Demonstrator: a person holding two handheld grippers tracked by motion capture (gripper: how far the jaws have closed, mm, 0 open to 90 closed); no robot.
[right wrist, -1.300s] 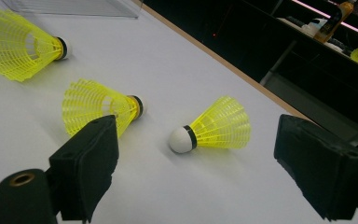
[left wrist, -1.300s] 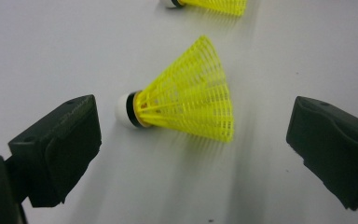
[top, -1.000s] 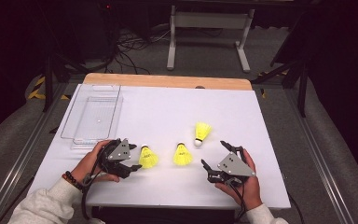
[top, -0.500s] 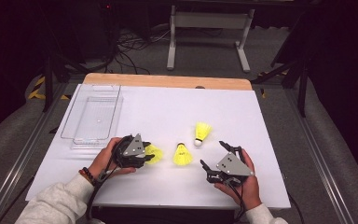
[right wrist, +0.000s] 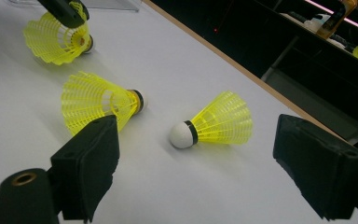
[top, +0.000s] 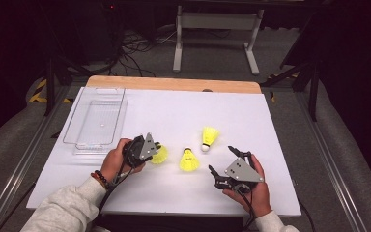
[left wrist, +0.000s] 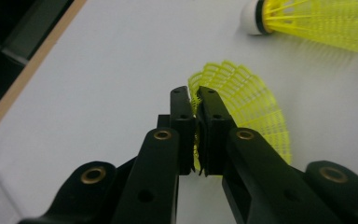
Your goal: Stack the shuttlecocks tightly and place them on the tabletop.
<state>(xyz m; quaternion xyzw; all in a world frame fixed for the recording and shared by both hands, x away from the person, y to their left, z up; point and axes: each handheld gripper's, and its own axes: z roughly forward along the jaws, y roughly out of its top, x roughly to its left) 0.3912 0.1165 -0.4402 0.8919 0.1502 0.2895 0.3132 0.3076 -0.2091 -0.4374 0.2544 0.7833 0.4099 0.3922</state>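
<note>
Jaws of the left gripper (left wrist: 196,100) just pinched together on the mesh skirt rim of a yellow plastic shuttlecock (left wrist: 254,109), a thin sliver of netting trapped between the black pads (left wrist: 182,116), cork end hidden behind the grip. Seen from above: same left gripper (top: 145,147) near the front left of the white table top (top: 280,121), caught shuttlecock (top: 160,155) lying on the surface beside it. Just to the right, a second yellow shuttlecock (top: 189,160), then a third with a white cork (top: 209,137) a little farther back. Clear plastic tray (top: 96,123) well apart at the left rear. Right gripper (top: 228,164) spread wide, holding nothing, the third shuttlecock (right wrist: 214,121) lying out ahead of its parted pads (right wrist: 91,163). Likely risks: flimsy skirt buckling or slipping free on the lift, since only an edge is gripped; dangling cork swinging and clipping the near neighbour; crushed netting if squeezed harder.
</note>
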